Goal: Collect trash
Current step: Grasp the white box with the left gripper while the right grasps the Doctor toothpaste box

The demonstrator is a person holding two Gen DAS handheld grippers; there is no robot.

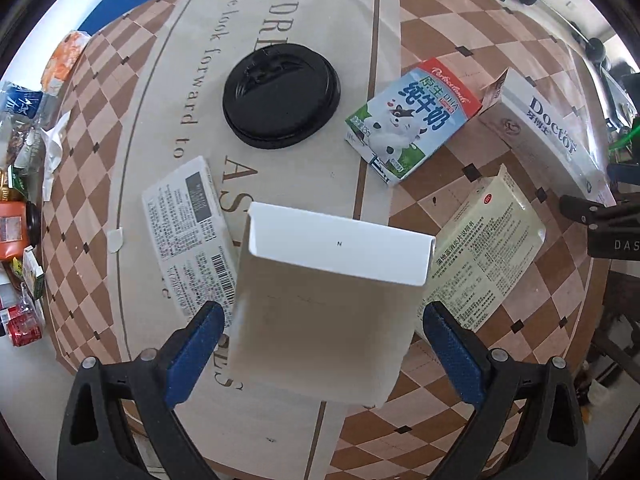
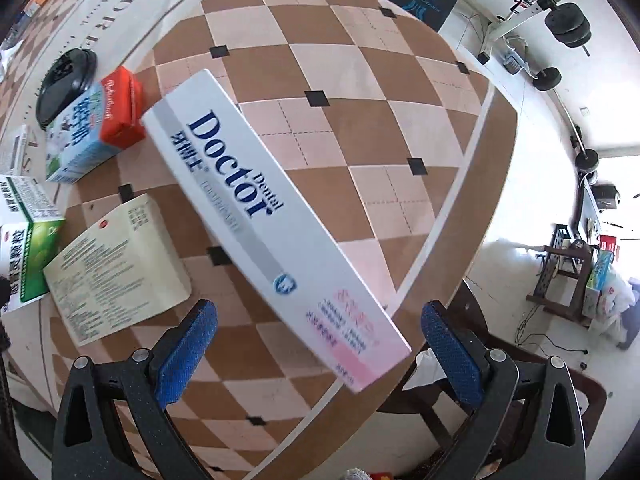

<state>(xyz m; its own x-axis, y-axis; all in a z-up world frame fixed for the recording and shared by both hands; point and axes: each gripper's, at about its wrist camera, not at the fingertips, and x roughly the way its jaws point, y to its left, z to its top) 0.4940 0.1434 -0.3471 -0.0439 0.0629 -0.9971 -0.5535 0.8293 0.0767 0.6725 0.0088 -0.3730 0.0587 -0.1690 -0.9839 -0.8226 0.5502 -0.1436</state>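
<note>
My left gripper [image 1: 322, 316] is open around a white open-flapped carton box [image 1: 324, 304] that stands between its fingers, which are not touching the sides. The same box shows green and white at the left edge of the right wrist view [image 2: 24, 240]. My right gripper [image 2: 318, 314] is open, with the long white "Doctor" toothpaste box [image 2: 272, 224] lying between and ahead of its fingers near the table edge. A milk carton [image 1: 412, 120], a black cup lid [image 1: 282, 96], a folded leaflet [image 1: 486, 248] and a printed label box [image 1: 190, 232] lie on the table.
The checkered tablecloth [image 2: 360, 92] covers a round table whose edge is just under the right gripper. A heap of wrappers and bottles [image 1: 24, 200] lies at the far left. A chair [image 2: 480, 384] and gym equipment [image 2: 560, 20] stand beyond the table.
</note>
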